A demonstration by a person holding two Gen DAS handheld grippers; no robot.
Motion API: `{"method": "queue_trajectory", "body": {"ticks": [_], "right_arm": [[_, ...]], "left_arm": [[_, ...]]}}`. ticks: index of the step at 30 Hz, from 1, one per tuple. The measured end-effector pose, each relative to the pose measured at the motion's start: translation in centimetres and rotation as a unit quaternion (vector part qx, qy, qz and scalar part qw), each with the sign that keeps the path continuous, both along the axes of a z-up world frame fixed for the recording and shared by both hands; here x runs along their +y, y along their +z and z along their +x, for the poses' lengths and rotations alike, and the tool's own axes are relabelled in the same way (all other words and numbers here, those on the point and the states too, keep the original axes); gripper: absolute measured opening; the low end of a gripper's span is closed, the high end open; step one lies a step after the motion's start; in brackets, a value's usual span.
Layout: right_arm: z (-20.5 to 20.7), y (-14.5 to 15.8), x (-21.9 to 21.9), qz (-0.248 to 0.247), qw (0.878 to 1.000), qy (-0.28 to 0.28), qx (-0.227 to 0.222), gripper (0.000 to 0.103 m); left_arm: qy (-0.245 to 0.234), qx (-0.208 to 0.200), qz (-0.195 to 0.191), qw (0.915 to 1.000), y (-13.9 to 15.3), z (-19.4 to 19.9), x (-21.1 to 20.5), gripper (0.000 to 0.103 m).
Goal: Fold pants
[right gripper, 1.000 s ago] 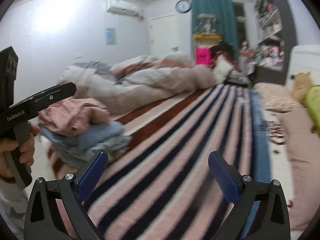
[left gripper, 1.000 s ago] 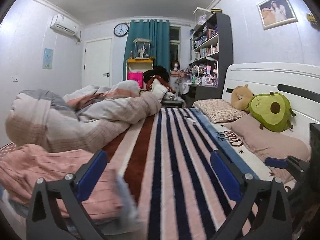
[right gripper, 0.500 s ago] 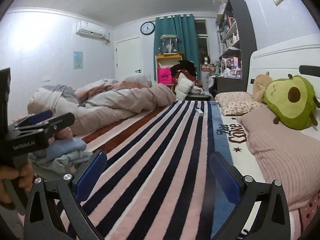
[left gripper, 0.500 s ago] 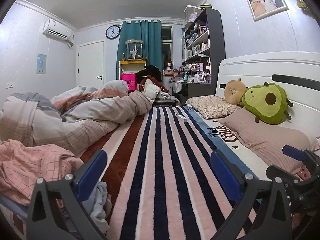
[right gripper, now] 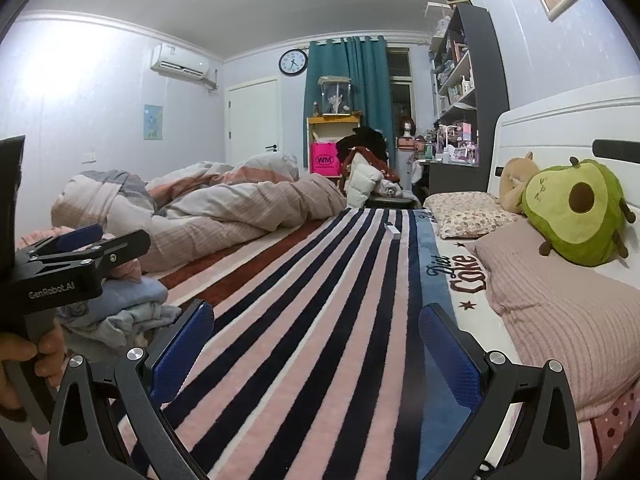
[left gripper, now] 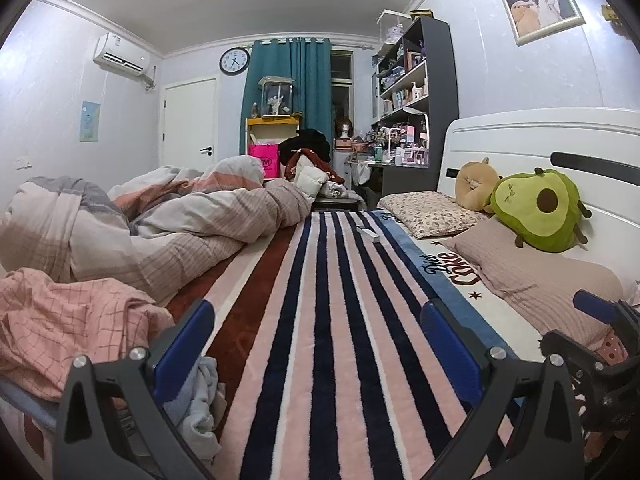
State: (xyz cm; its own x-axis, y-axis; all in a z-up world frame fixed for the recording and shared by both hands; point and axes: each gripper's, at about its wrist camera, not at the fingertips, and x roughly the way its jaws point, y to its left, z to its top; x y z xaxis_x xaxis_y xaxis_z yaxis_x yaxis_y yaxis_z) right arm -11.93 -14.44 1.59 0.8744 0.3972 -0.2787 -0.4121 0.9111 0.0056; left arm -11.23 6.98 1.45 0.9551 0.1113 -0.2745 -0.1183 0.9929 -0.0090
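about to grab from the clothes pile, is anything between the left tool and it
Nothing visible blocks it. The left tool is open over the striped blanket, and the clothes pile lies right beside its left finger, pink checked garment on top. Which piece is the pants is unclear.

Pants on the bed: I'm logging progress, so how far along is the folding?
Nothing looks folded yet. The clothes pile, pink over light blue, sits rumpled at the striped blanket's left edge. Left gripper and right gripper hover with jaws open and empty. Left: picking a pair, spreading it, folding.
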Motion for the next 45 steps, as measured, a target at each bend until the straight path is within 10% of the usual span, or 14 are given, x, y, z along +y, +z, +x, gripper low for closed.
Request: {"method": "queue_trajectory", "body": {"ticks": [45], "right_arm": [[0.1, -0.4, 0.0, 0.000, 1.000, 0.023, 0.008, 0.102]], "left_arm": [[0.016, 0.000, -0.009, 0.9998, 0.1, -1.5, 1.8, 0.102]]}}
